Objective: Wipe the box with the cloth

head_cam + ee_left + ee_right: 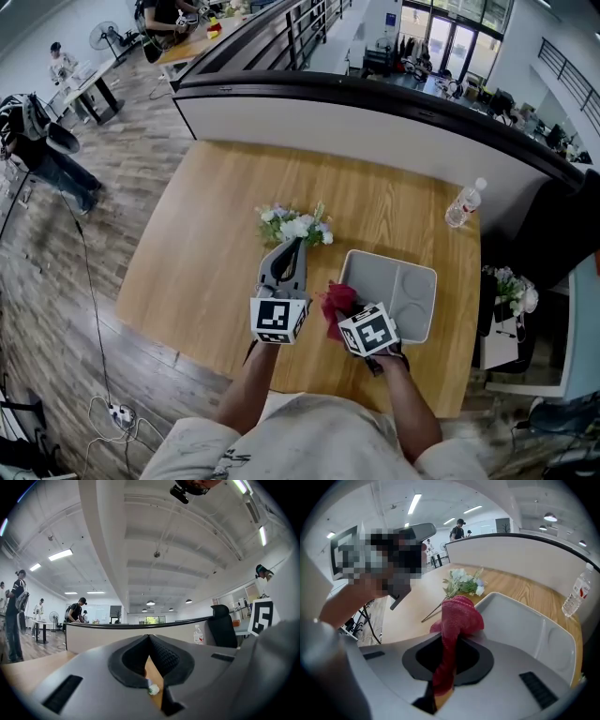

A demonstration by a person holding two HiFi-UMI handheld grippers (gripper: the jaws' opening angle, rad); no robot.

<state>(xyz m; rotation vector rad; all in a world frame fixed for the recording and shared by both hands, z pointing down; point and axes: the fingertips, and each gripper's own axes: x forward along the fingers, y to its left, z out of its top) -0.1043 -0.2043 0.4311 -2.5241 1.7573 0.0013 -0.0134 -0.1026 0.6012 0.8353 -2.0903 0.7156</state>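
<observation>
Now, centre-right in the head view, our right gripper (446, 654) pinches the red cloth (459, 613) by the left rim of the grey box (417, 286), our left gripper (149, 641) pressed together, empty; wiping seems about to begin, needing the cloth lowered inside.

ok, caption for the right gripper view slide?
Right tongs shut on a red cloth at the grey box's edge, flowers beyond.

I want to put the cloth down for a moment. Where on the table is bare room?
The table is bare left of the flowers, and along the far strip between flowers and bottle. It is crowded at the near middle, around flowers, cloth and box.
</observation>
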